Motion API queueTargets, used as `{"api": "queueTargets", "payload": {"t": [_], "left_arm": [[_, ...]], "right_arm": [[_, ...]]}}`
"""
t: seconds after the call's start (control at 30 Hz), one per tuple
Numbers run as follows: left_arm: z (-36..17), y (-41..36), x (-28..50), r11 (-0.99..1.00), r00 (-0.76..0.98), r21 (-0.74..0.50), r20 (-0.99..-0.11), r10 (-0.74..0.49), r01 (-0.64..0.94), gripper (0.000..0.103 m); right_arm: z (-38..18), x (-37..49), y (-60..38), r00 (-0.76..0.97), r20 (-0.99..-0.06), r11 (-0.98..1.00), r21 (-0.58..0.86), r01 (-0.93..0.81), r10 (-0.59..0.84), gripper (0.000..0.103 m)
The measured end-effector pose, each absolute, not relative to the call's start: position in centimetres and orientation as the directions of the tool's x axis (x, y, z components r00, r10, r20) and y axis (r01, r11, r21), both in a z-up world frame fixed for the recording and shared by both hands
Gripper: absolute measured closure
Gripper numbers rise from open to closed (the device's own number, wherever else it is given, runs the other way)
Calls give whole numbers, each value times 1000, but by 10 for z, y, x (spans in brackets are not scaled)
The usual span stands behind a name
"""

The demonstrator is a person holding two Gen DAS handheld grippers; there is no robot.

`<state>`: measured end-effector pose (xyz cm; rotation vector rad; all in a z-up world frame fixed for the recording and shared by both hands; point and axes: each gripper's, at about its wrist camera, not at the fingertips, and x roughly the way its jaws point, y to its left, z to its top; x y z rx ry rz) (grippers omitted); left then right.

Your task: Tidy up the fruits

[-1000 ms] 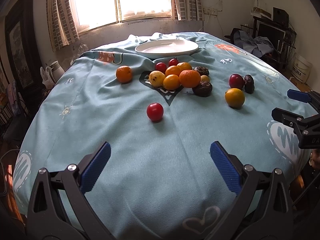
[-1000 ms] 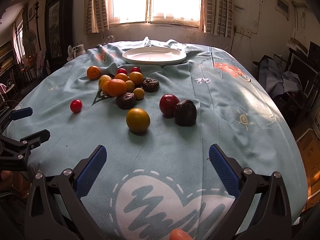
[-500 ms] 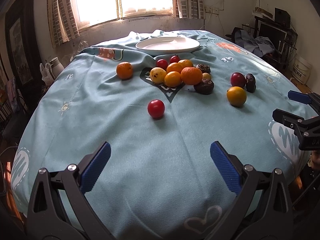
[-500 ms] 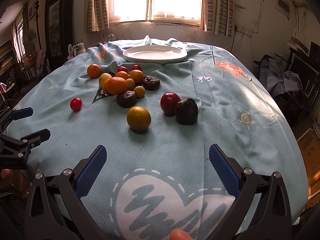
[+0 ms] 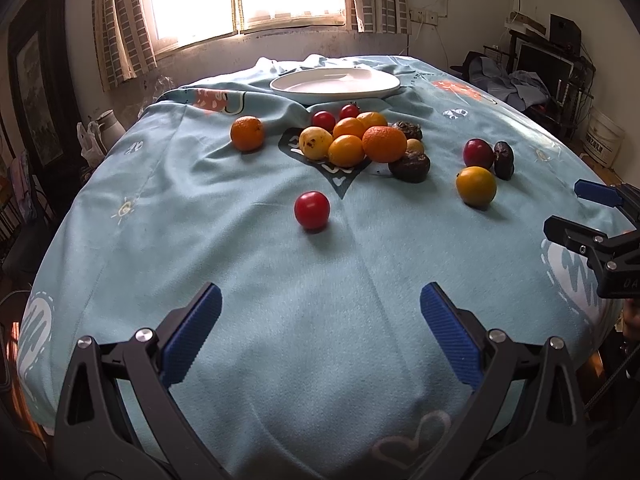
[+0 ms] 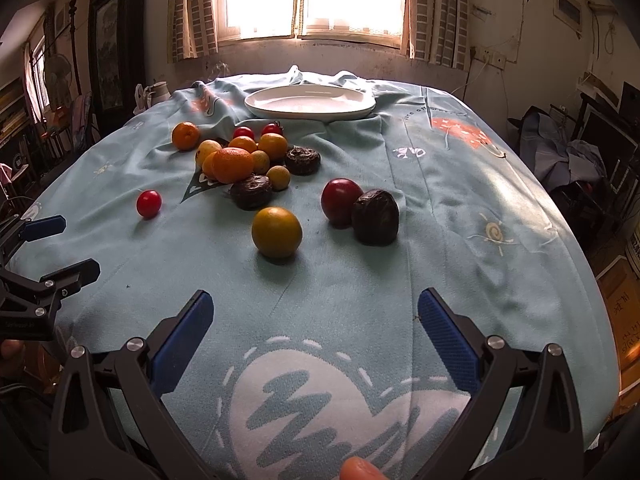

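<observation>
Left gripper (image 5: pixel 318 318) stood wide apart, holding and touching nothing, above the tablecloth (image 5: pixel 248 264). Right gripper (image 6: pixel 316 314) likewise gaped wide and empty. The fruits (image 5: pixel 356 142) lay loose on the cloth, near the white plate (image 5: pixel 334 84).

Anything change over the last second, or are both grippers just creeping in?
Both are creeping forward: the fruit sits slightly larger and nearer in each wrist view. The left gripper heads toward the lone red tomato, the right gripper toward the yellow-orange fruit. Both stay open and empty. No fruit has shifted, and the white plate remains bare.
</observation>
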<state>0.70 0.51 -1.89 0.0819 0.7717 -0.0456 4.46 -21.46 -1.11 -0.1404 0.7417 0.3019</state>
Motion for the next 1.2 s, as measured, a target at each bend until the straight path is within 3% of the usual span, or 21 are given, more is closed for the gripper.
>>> {"api": "queueTargets", "payload": {"t": [0.53,1.03,1.2], "left_arm": [[-24,9,11,997,701,37,-713,-25,73,2],[-37,23,25,998,680,11,-733,-32,58,2],[-34,33,30,998,685,7,-728,-32,55,2]], "right_arm": [[-14,52,-215,680,-701,949,-17,-316,214,1],[-13,65,-206,670,-676,925,46,-377,307,1],[-17,88,-198,617,-735,927,45,-371,283,1]]}}
